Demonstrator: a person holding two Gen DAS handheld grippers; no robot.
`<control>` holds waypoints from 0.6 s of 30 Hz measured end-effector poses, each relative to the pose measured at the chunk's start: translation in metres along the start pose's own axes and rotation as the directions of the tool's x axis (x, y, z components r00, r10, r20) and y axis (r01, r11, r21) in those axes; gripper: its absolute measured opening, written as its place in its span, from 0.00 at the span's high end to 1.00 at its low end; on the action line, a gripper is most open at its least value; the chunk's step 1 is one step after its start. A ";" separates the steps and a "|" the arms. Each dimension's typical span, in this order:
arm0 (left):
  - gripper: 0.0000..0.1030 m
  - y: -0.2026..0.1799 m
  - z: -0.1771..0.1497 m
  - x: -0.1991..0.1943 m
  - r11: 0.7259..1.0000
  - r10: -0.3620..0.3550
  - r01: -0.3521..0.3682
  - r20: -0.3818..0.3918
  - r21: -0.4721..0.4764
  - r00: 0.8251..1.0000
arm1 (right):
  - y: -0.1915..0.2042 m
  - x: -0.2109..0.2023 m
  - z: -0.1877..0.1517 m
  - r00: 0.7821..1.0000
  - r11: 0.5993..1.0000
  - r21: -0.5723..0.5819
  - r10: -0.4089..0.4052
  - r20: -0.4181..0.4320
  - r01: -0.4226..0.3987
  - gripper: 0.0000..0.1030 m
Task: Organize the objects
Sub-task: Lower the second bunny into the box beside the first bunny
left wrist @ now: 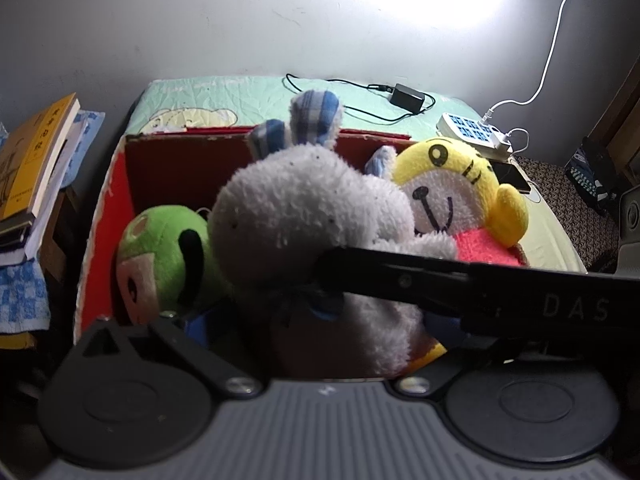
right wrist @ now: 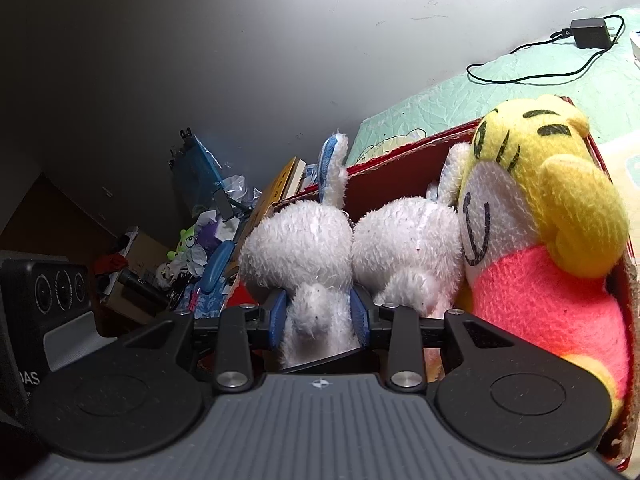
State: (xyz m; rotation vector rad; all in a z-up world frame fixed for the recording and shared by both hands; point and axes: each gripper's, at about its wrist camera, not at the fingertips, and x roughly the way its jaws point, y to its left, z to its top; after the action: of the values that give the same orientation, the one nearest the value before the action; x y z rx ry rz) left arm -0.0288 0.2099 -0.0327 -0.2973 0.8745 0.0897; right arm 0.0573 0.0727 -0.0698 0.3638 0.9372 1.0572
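A red cardboard box stands on the bed and holds plush toys. A white plush rabbit with blue striped ears is over the middle of the box. My right gripper is shut on the rabbit's neck, its blue pads on both sides; it crosses the left wrist view as a black bar. A green plush lies at the box's left. A yellow tiger plush in pink lies at the right, also seen in the right wrist view. My left gripper's fingertips are hidden under the rabbit.
A black charger with cable and a white power strip lie on the green bed sheet. A phone lies near the tiger. Stacked books stand at the left. Clutter lies on the floor.
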 end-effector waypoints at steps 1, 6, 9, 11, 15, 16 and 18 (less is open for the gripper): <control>0.00 0.000 0.000 0.000 1.000 0.002 -0.002 -0.002 0.004 1.000 | 0.000 0.000 -0.001 1.000 1.000 -0.001 -0.002 0.000 0.002 0.66; 0.00 0.002 -0.001 0.005 1.000 0.000 0.000 -0.026 0.005 1.000 | -0.001 0.004 -0.004 1.000 1.000 0.009 -0.010 -0.012 0.010 0.66; 0.00 0.001 -0.001 0.004 1.000 0.006 -0.006 -0.027 0.010 1.000 | 0.002 0.004 -0.003 1.000 1.000 0.005 -0.017 -0.015 0.017 0.65; 0.00 -0.001 -0.001 0.000 1.000 0.021 -0.020 -0.023 0.018 1.000 | 0.004 -0.001 -0.004 1.000 1.000 -0.009 -0.024 -0.012 0.024 0.64; 0.01 -0.006 0.000 -0.010 0.998 0.065 -0.064 -0.005 0.027 0.998 | 0.009 -0.018 -0.005 0.999 0.999 -0.027 -0.042 0.027 0.043 0.63; 0.01 -0.007 0.000 -0.013 0.997 0.077 -0.077 0.003 0.030 0.997 | 0.011 -0.023 -0.005 0.998 0.998 -0.029 -0.051 0.041 0.053 0.60; 0.01 -0.010 0.000 -0.019 0.993 0.109 -0.109 0.013 0.035 0.994 | 0.013 -0.033 -0.006 0.994 0.996 -0.032 -0.079 0.074 0.081 0.59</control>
State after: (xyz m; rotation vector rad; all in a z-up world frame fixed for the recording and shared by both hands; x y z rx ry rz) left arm -0.0390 0.2007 -0.0164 -0.2150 0.8801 0.1769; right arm 0.0396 0.0499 -0.0485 0.3313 0.8601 0.9796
